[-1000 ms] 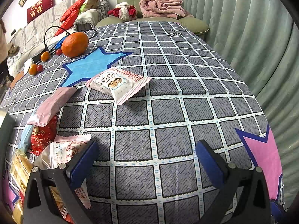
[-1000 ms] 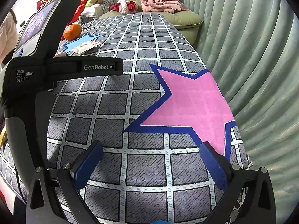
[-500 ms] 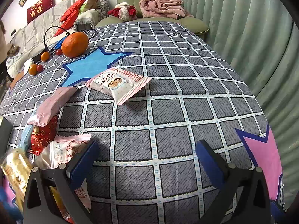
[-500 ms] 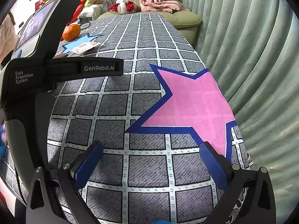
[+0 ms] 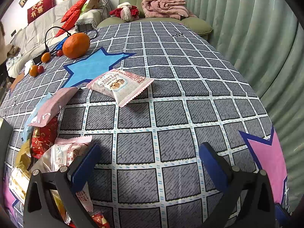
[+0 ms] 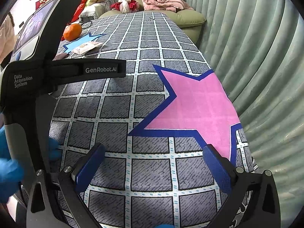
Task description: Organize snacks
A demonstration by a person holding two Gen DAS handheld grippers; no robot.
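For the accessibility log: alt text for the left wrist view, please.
Open left gripper hovers empty over a grey checked tablecloth. A pink cookie packet lies ahead beside a blue star; more snack packets are heaped at left, a large orange beyond.

Snack pile (image 5: 38,152) cut off left

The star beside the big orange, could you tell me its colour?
Light blue star with a darker blue border; clearest in the left wrist view.

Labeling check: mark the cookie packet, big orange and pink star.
cookie packet (image 5: 118,84), left wrist view, printed front face.
big orange (image 5: 76,45), left wrist view, middle of peel.
pink star (image 6: 197,104), right wrist view, star's centre.
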